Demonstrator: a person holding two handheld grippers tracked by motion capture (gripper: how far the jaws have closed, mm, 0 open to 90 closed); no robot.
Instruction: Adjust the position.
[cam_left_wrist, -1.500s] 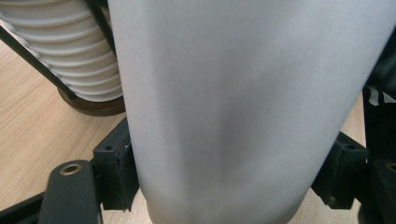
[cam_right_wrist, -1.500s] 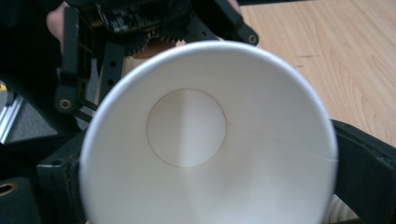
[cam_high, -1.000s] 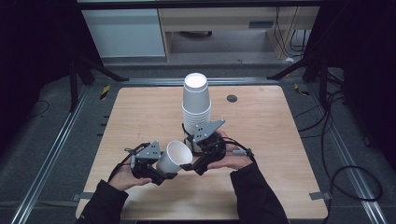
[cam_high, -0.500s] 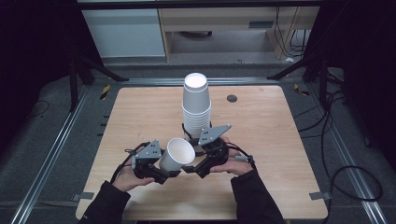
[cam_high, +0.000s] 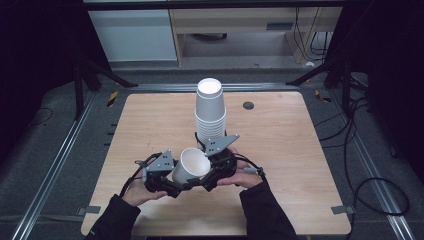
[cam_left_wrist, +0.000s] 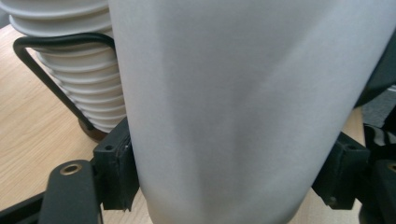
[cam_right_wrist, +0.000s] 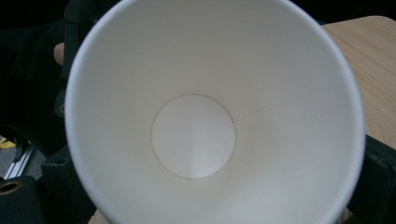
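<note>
Item one: single white paper cup (cam_high: 192, 166), tipped on its side above the near middle of the wooden table (cam_high: 300, 165), mouth turned toward my right gripper (cam_high: 212, 167). In the left gripper view its wall (cam_left_wrist: 233, 112) sits squarely between the two black jaws, both pressing on it, so I log my left gripper (cam_high: 172, 182) as clamped on the cup.

Item two: my right gripper, close up against the cup's rim. Its own view looks straight down the inside to the round base (cam_right_wrist: 194, 136), with dark jaw parts at either side of the rim. I cannot tell whether those jaws pinch the rim or merely flank it.

Item three: tall stack of white cups (cam_high: 210, 112), upside down, standing just behind both grippers. In the left gripper view its ribbed rims (cam_left_wrist: 79, 79) show beside a black cable loop (cam_left_wrist: 42, 70).

Risks, as I judge them: thin paper under two grips may crease or go oval if I squeeze harder. A swing backward could knock the stack, which looks tall enough to topple. The cable loop near the stack's foot could snag it when I pull away.
</note>
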